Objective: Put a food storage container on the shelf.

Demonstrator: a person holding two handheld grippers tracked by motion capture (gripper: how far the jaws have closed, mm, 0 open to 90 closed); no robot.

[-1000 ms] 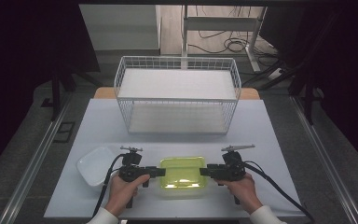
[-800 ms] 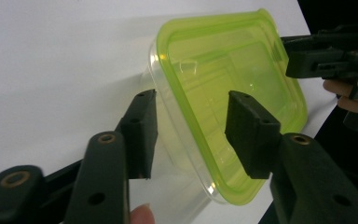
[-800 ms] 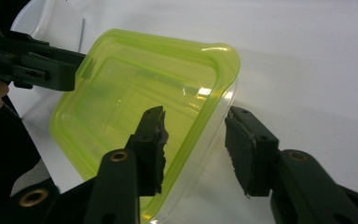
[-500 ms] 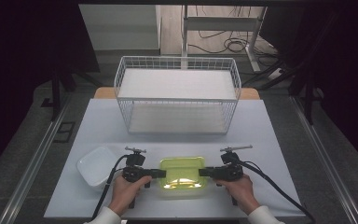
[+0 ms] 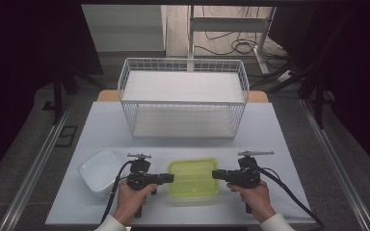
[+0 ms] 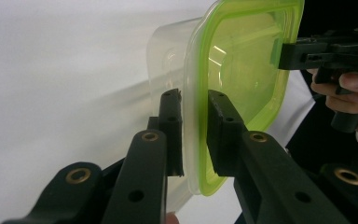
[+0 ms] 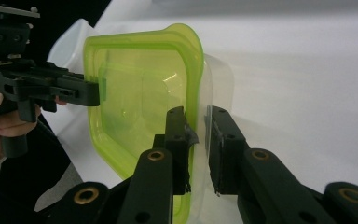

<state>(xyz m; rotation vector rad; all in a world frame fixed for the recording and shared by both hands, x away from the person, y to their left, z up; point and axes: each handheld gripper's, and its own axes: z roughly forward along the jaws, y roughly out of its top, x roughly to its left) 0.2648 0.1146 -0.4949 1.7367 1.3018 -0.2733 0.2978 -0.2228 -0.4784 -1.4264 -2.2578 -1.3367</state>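
The left gripper (image 5: 169, 178) and the right gripper (image 5: 215, 174) have just been closing, each nearly shut over one opposite rim of the green-lidded container (image 5: 193, 179). It sits between them on the tabletop (image 5: 279, 144), the white bowl (image 5: 99, 170) beyond the left gripper.

Overhead forward-down; two close jaw-level views

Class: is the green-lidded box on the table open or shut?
Shut. The green lid sits flat on the clear box, its rim overlapping the box's edge all round.
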